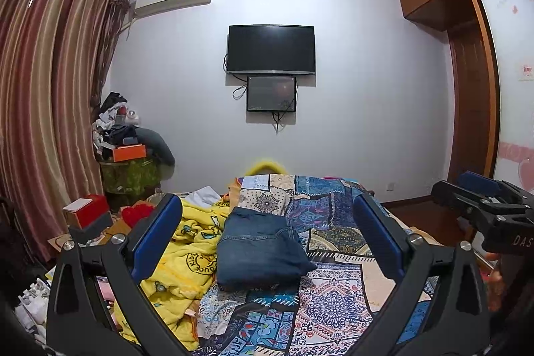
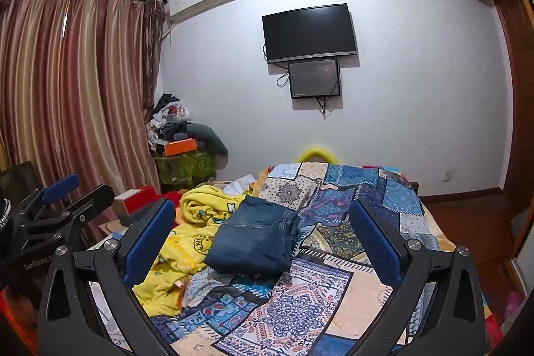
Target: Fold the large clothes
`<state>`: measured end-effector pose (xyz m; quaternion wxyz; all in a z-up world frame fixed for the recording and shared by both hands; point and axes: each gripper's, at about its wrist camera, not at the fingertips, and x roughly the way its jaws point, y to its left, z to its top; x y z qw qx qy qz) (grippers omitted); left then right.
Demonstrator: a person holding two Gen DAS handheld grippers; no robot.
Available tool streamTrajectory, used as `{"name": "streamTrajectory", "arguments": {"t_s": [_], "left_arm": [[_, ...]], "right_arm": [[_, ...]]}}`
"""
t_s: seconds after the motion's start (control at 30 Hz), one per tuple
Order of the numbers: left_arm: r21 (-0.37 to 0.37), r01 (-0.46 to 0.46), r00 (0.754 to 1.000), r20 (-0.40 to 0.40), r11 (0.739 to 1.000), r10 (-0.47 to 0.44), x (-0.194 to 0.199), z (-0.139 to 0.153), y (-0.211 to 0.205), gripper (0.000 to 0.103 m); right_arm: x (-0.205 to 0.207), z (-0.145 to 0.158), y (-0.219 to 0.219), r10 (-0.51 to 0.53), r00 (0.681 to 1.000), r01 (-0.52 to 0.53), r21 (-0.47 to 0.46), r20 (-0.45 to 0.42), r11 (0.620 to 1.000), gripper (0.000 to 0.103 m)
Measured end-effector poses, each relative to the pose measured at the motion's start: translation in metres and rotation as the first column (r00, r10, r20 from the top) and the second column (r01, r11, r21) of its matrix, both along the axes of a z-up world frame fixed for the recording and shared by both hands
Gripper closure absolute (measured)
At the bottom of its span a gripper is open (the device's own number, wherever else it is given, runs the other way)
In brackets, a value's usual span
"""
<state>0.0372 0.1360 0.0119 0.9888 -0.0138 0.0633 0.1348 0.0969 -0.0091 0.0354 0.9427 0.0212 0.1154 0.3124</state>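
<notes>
Black tool point(image 1: 267, 239) frames, blue pads point(image 1: 157, 236), silver screws

Blue jeans point(image 1: 260, 247) folded into compact stack, flat on patterned bedspread point(image 1: 333, 302).

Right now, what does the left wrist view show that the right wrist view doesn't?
Only the left wrist view shows the right gripper at its right edge, a hand below it, and the pink-decorated wardrobe door. Only the right wrist view shows the left gripper at its left edge, open. Both show the folded jeans on the patchwork bedspread, the yellow blanket beside them, and the wall-mounted TV.
</notes>
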Motion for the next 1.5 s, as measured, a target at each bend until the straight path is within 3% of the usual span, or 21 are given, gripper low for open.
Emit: {"name": "streamTrajectory", "arguments": {"t_s": [1.5], "left_arm": [[-0.047, 0.093, 0.994, -0.052, 0.995, -0.096, 0.009, -0.002, -0.003, 0.000]], "right_arm": [[0.007, -0.001, -0.006, -0.010, 1.000, 0.009, -0.009, -0.024, 1.000, 0.000]]}}
